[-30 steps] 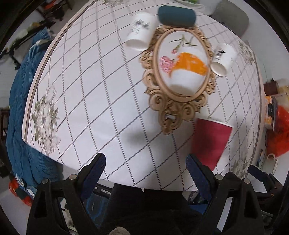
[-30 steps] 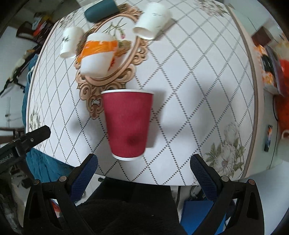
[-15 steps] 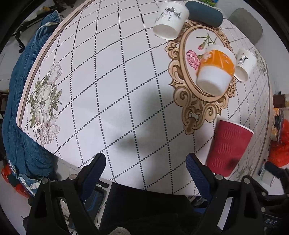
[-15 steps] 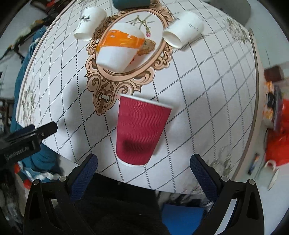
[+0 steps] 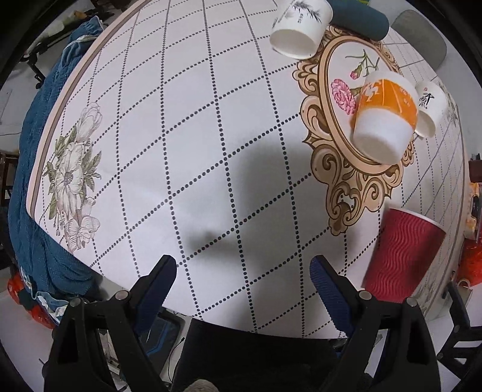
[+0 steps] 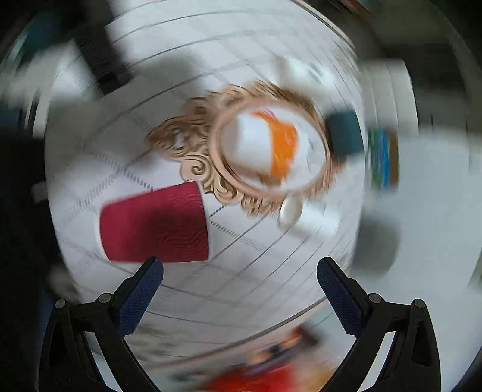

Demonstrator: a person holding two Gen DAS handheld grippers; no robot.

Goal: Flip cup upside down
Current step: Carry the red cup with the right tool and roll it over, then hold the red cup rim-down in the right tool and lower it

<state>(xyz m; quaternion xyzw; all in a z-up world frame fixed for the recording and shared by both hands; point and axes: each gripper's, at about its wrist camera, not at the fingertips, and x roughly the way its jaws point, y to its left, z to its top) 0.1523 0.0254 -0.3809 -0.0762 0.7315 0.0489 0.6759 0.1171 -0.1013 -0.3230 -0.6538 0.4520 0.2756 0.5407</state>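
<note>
The red cup (image 5: 403, 256) is the likely thing to turn over, a ripple-walled paper cup that I judge light, hollow and easily crushed, its wavy sleeve giving some friction. Neither pair of jaws holds it: the left gripper (image 5: 241, 271) hangs with jaws wide over bare worktop (image 5: 180, 120), the cup off to its right near the worktop's near edge; the right gripper (image 6: 239, 271) also has its jaws spread wide and empty, with the cup just beyond its left finger. In the left view the cup seems to stand with its wide rim on the worktop and its narrow base up, though the fisheye makes that hard to tell for certain, and the right view is badly smeared. A sensible hold would be across the middle of the wall, squeezing only enough to keep it from slipping, since the wall near the open mouth will buckle and the base end is stiffer. Further out, an orange-and-white cup (image 5: 384, 123) sits on an ornate oval placemat (image 5: 340, 169), with a white cup (image 5: 296, 30) and a second white cup (image 5: 429, 108) beside it and a dark teal roll (image 5: 358, 18) at the far side. They stand well apart from the red cup, so a turn should clear them.
</note>
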